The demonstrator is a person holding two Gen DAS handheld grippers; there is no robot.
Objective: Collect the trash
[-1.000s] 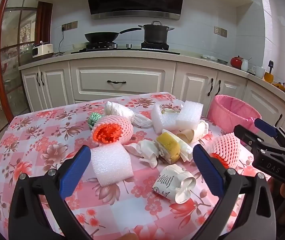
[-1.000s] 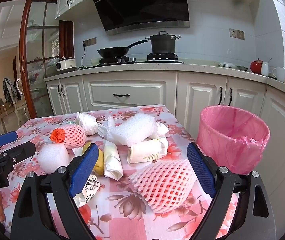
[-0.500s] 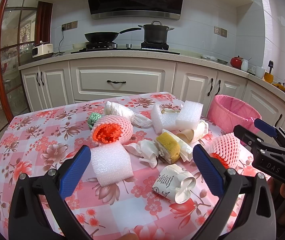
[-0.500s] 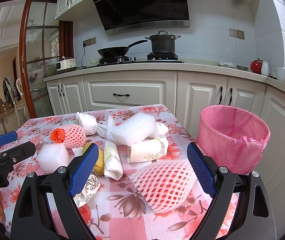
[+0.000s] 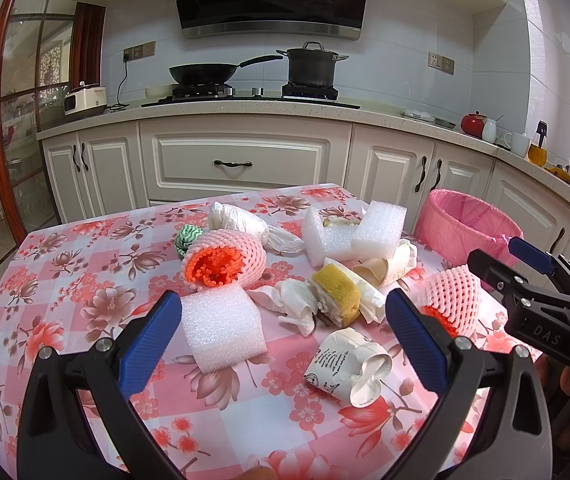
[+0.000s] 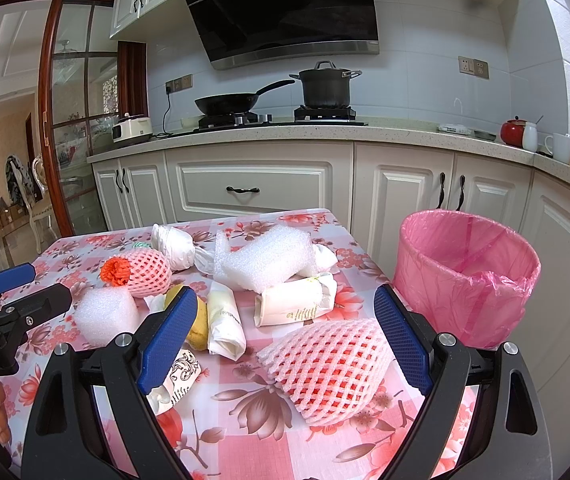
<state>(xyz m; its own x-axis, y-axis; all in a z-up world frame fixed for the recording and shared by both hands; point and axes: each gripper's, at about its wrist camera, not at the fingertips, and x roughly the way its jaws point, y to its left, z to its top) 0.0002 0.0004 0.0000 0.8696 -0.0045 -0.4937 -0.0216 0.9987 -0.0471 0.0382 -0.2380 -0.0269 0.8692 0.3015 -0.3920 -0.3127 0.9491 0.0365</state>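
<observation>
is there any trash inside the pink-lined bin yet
No: in the right wrist view the pink-lined bin shows only its liner inside, and the trash, like the foam net, lies on the table.

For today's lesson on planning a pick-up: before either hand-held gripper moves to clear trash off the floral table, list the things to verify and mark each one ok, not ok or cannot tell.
1. Right hand-held gripper open and empty: ok.
2. Left hand-held gripper open and empty: ok.
3. Pink foam net lies between the right fingers' line, nothing stacked on it: ok.
4. Pink-lined bin upright, mouth open, beside the table's right edge: ok.
5. White foam block ahead of the left hand-held gripper, free of the other trash: ok.
6. Room left inside the bin: cannot tell, its bottom is hidden.
</observation>
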